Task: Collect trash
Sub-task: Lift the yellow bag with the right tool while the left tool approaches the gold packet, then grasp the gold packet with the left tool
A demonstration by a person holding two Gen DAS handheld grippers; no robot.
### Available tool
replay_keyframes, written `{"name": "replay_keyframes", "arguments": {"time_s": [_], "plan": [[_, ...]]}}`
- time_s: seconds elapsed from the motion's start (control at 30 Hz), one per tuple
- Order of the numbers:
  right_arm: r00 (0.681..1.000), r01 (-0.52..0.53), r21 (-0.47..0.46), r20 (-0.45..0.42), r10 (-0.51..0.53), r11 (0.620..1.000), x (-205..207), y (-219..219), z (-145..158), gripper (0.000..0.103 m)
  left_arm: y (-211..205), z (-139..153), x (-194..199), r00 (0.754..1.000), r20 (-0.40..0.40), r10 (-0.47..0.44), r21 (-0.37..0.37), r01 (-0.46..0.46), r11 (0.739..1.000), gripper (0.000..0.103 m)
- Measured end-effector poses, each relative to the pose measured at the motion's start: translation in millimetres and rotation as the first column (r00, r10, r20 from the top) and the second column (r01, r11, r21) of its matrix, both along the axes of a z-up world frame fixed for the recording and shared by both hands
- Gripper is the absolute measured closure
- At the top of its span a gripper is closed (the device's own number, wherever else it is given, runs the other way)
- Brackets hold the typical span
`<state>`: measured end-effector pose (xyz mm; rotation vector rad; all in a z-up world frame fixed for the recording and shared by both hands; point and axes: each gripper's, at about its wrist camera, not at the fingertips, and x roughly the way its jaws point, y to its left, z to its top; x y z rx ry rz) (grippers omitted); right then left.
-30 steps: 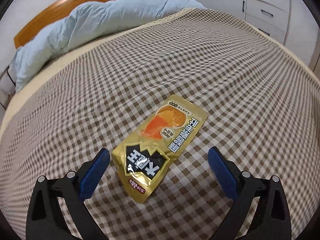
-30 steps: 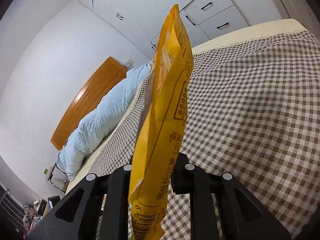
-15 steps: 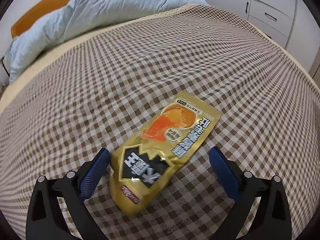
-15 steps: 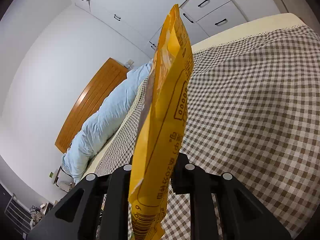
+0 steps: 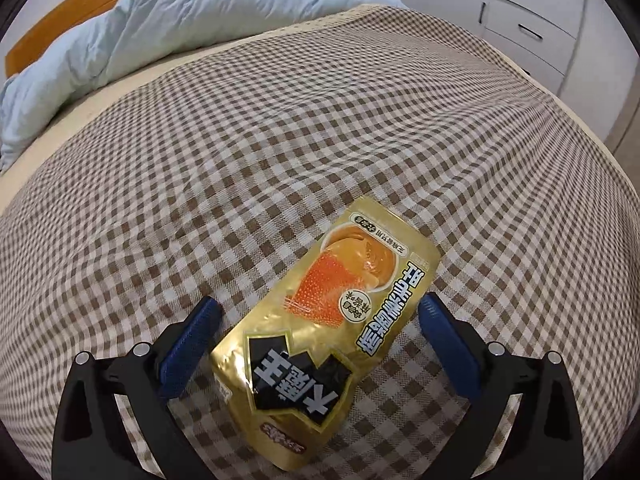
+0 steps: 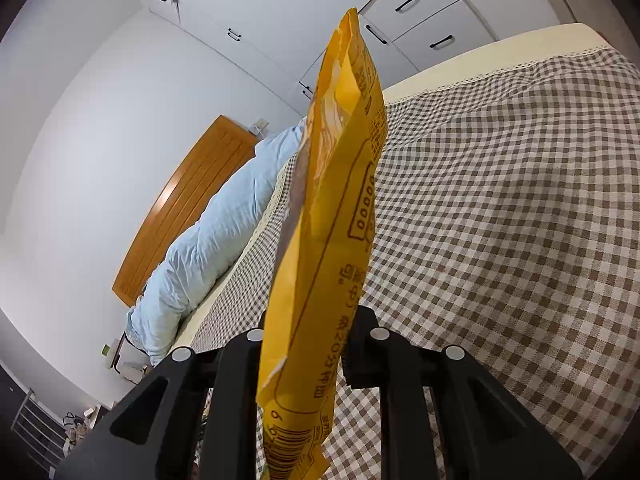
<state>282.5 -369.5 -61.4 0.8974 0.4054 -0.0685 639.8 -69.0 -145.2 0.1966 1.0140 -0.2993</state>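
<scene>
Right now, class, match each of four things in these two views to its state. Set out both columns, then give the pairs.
Things:
1. gold packet
2. yellow wrapper
3. blue duvet
4. left gripper

States:
A. bunched up by the headboard
B. open, jaws either side of a packet
C. lying flat on the checked cover
D. clamped upright in the right gripper

Pairs: 1-C, 2-D, 3-A, 4-B

We see bare checked bedspread (image 5: 280, 152) on every side of the gold packet (image 5: 320, 340), so approach there is free. Only the blue duvet (image 5: 160, 36) heaped along the headboard (image 6: 188, 208) blocks the far edge.
</scene>
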Motion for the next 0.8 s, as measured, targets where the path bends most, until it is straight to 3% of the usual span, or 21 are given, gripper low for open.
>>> {"name": "replay_keyframes", "arguments": {"time_s": [0.23, 0.33, 0.73, 0.8], "plan": [[1.0, 0.002, 0.007, 0.002, -0.002, 1.0, 2, 1, -1, 0.086, -4, -3, 13, 1.0, 0.011, -0.005, -0.008, 0.005, 1.0, 0.006], [1.0, 0.002, 0.007, 0.0, -0.002, 1.0, 2, 0, -2, 0.086, 0, -2, -1, 1.0, 0.02, -0.003, -0.003, 0.003, 1.0, 0.008], [1.0, 0.002, 0.015, -0.019, -0.002, 1.0, 1, 1, -2, 0.086, -14, 9, -42, 0.995, 0.081, -0.061, 0.018, 0.06, 0.998, 0.051], [1.0, -0.004, 0.014, -0.021, 0.004, 1.0, 0, 2, -1, 0.086, -20, 13, -49, 0.992, 0.091, -0.084, 0.025, 0.082, 0.996, 0.063]]}}
